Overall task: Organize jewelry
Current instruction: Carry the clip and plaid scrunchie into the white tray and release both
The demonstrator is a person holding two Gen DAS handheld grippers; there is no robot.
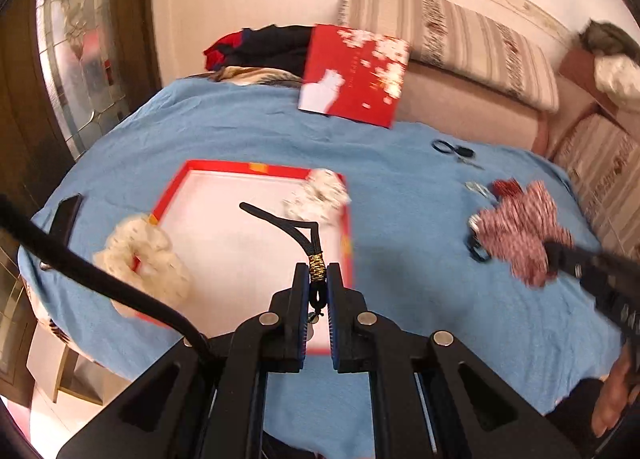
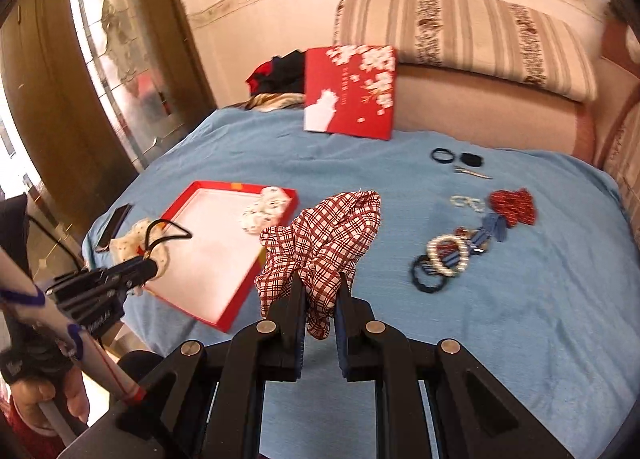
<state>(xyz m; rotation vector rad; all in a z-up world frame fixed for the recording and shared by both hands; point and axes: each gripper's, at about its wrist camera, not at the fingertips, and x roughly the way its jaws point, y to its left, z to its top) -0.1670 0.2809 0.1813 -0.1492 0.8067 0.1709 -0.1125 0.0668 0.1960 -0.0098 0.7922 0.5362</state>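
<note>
Beside the red tray point(image 2: 236, 305), a phone point(image 2: 116, 225) lies.

Soft matt blue cloth point(image 2: 440, 339) covers the table; the checked scrunchie point(image 2: 324, 243) is thin woven fabric, the red box tray point(image 2: 224, 315) smooth card.

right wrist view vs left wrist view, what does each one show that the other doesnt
Only the right wrist view shows the pearl bracelet and blue clips clearly, plus the left gripper from outside, holding the black hair tie.

Only the left wrist view shows that tie's gold-wrapped band pinched between the fingers, and the right gripper from outside.

Both show the red tray, the red lid, the cream scrunchie on the tray's edge, and the red checked scrunchie in the right gripper.
</note>
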